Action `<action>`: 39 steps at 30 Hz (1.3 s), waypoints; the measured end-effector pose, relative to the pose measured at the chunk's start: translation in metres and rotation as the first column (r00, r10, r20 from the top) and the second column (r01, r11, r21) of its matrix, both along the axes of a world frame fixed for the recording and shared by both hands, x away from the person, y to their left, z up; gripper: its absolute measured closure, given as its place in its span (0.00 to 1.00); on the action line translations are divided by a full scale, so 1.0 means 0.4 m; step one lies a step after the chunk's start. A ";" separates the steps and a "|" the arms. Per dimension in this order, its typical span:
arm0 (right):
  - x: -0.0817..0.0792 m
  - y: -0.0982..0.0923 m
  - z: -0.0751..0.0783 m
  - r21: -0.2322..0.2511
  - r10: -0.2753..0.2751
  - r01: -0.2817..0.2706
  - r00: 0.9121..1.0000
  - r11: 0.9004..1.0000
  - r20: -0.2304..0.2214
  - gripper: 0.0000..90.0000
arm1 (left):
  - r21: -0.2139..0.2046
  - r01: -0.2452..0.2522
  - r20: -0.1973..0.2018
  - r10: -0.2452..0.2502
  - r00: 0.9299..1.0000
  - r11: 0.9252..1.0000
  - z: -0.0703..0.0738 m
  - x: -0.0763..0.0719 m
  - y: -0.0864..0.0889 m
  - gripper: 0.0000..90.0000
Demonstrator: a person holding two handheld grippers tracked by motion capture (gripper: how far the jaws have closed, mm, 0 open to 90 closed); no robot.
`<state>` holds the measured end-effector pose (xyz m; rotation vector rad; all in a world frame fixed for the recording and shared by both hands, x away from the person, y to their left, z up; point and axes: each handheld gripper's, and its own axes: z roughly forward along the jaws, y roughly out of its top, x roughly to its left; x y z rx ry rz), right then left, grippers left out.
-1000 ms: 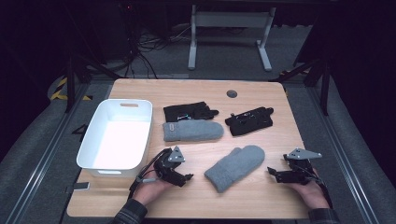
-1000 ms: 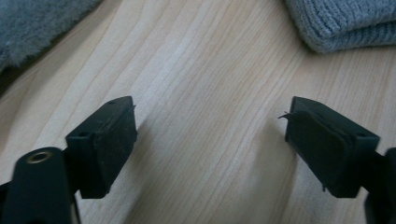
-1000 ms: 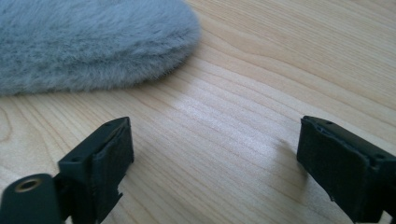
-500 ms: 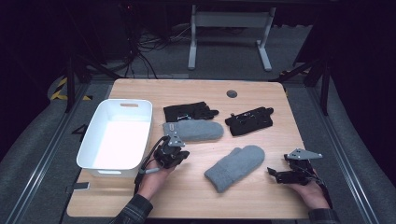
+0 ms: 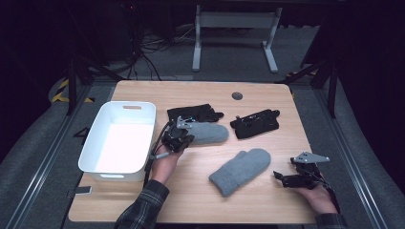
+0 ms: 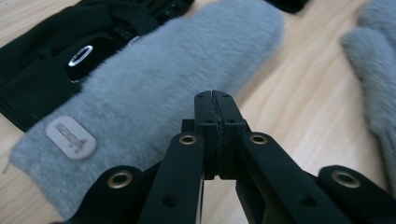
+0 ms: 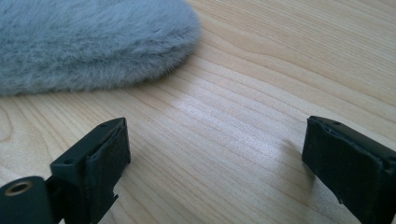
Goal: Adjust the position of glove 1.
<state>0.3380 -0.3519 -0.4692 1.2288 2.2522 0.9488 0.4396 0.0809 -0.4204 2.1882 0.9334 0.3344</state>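
**Item 1, left gripper** (image 5: 185, 138): has travelled from the near edge toward 11 o'clock and now sits at the cuff end of the pale grey fleece mitten (image 5: 206, 133). Its jaws have just been closing. The left gripper view (image 6: 215, 100) shows them pressed together over the pile, with no fabric visible between them. Judgement: either the pinch missed, or this is a nudge rather than a grasp, so the mitten is not yet secured.

**Item 2, that mitten** (image 6: 154, 88): lies flat on the wooden surface (image 5: 267, 202), just right of the white plastic bin (image 5: 98, 160). It overlaps a black glove (image 5: 195, 113) at 12 o'clock.

**Item 3, right gripper** (image 5: 282, 179): at 4 o'clock, jaws spread, resting on bare wood (image 7: 215, 149).

**Item 4, second grey fleece mitten** (image 5: 240, 171): at 5 o'clock.

**Item 5, second black glove** (image 5: 255, 123): at 1 o'clock.

**View notes:** The left gripper view resolves the mitten's sewn label and the closed jaw seam, which the high view is too small to show. The high view places the bin.
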 end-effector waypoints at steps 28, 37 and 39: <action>0.000 0.000 0.000 0.001 0.001 -0.001 1.000 1.000 0.001 0.09 | 0.082 0.055 -0.158 -0.041 0.987 0.995 -0.053 0.038 -0.056 1.00; 0.001 0.000 0.000 0.000 0.001 -0.001 1.000 1.000 0.001 0.09 | 0.057 0.134 -0.184 -0.121 0.975 0.989 -0.042 -0.014 -0.093 1.00; 0.001 0.000 0.000 0.000 0.002 -0.002 1.000 1.000 0.002 0.09 | 0.049 0.147 -0.176 -0.137 0.975 0.988 -0.034 -0.017 -0.092 1.00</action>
